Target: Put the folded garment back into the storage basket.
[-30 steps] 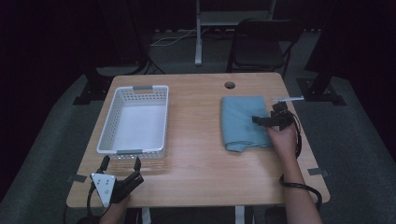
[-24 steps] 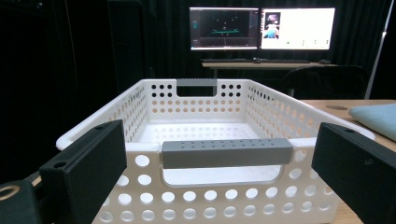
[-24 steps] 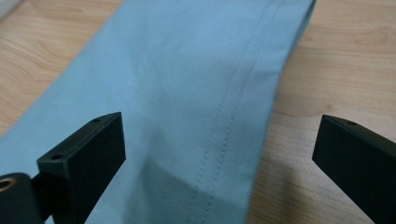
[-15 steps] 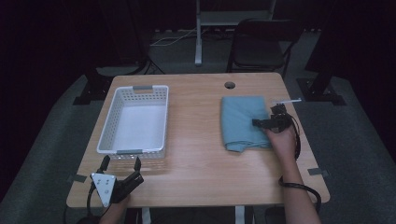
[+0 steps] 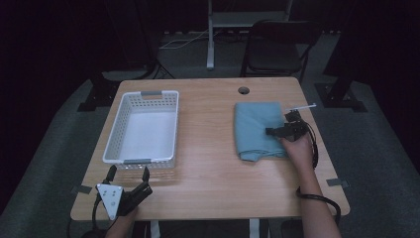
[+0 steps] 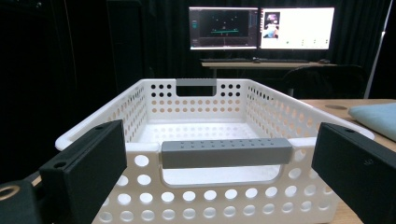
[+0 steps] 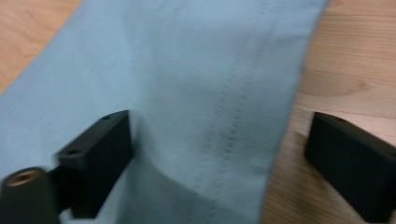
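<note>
The folded blue towel [image 5: 258, 130] lies near the table's [image 5: 208, 168] right edge. The right gripper [image 7: 219, 154] straddles its hem, jaws closing but not yet pinching. The left gripper [image 5: 128, 174], jaws apart, waits at the front-left corner before the white basket [image 5: 143, 126].

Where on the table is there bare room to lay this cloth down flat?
The widest bare wood lies between the basket and the cloth, running to the near edge of the table. The basket's inside is bare too. The right edge is tight: the right gripper works at the cloth's edge.
</note>
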### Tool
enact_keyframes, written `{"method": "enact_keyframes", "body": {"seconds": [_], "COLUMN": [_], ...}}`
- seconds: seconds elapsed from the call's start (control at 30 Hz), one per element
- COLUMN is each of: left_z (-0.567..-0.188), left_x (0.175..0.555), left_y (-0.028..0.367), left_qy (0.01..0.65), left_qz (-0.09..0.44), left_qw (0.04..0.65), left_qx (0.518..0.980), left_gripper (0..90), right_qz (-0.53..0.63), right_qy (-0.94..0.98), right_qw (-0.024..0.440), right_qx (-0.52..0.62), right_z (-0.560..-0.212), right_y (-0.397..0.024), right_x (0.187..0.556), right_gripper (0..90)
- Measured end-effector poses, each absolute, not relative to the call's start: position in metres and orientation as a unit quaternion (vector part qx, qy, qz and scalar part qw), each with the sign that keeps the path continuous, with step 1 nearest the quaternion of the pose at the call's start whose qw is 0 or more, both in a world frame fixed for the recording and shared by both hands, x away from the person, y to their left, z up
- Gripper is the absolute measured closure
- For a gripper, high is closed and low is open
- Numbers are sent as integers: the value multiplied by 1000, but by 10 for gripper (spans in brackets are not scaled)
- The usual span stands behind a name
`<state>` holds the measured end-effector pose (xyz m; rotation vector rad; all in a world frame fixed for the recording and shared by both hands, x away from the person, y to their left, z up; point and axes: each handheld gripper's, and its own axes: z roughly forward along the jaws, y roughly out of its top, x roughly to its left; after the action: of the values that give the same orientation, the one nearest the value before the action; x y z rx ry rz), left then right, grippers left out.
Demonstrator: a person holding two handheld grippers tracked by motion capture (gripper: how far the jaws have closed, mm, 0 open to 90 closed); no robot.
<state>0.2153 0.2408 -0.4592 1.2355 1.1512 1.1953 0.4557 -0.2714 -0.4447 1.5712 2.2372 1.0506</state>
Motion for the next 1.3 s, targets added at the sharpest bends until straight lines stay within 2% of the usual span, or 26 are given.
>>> {"method": "enact_keyframes", "body": {"seconds": [0.07,0.27,0.3,0.33,0.37,0.47,0.53,0.87,1.3], "left_z": [-459,-459,-459,-459,-459,-459,-459,-459,-459], "left_x": [215,215,215,215,215,215,215,215,215], "left_y": [241,241,241,241,241,241,241,241,241], "left_qy": [478,479,479,480,480,480,480,479,479], "left_qz": [497,496,496,496,496,496,496,496,496], "left_qw": [511,510,509,509,509,509,509,510,510], "left_qx": [513,514,515,515,515,515,515,515,514], "left_gripper": [45,45,45,45,45,45,45,45,45], "right_qz": [353,326,323,328,342,364,372,422,503], "right_qy": [763,778,778,780,783,773,771,749,733], "right_qw": [93,105,105,98,76,36,29,-9,8], "right_qx": [533,527,528,524,514,518,517,510,459], "right_z": [-442,-439,-439,-438,-437,-439,-440,-434,-395], "right_y": [-270,-263,-262,-262,-262,-265,-267,-273,-271], "right_x": [457,457,457,456,456,456,456,451,437], "right_gripper": [185,197,231,330,487,637,670,705,708]}}
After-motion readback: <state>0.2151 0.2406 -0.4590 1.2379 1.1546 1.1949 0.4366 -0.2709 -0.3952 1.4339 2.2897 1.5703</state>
